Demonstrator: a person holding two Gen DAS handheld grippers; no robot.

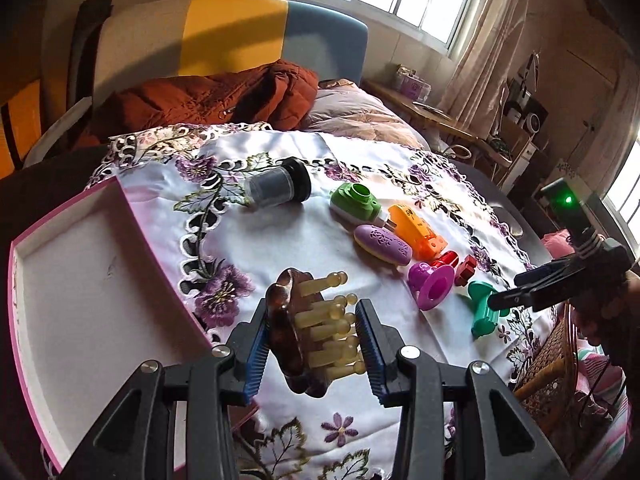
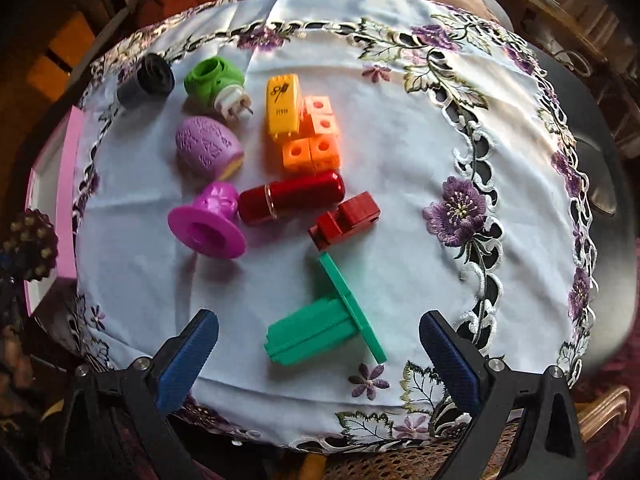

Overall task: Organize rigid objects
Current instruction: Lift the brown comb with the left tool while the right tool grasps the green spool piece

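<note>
My left gripper [image 1: 312, 320] is shut on a brown massage brush [image 1: 286, 320] with yellowish pegs, held above the embroidered cloth beside the pink tray [image 1: 124, 200]. My right gripper [image 2: 319, 322] hangs open, pointing down over a teal flanged piece [image 2: 320, 328]. The piece lies between its blue pads [image 2: 188, 356] without touching them. Farther along the cloth lie a magenta spool [image 2: 208, 228], a red cylinder [image 2: 292, 198], a red block [image 2: 346, 220], orange cubes [image 2: 316, 136], a yellow case [image 2: 284, 106], a purple oval [image 2: 206, 146], a green plug [image 2: 212, 80] and a black jar [image 2: 146, 80].
The white cloth with purple flowers [image 1: 224, 296] covers a round dark table [image 2: 612, 184]. The pink tray's white floor [image 1: 80, 280] is bare. A bed with a rust-coloured jacket [image 1: 208, 96] stands behind, and a wicker chair [image 1: 548, 376] is at the right.
</note>
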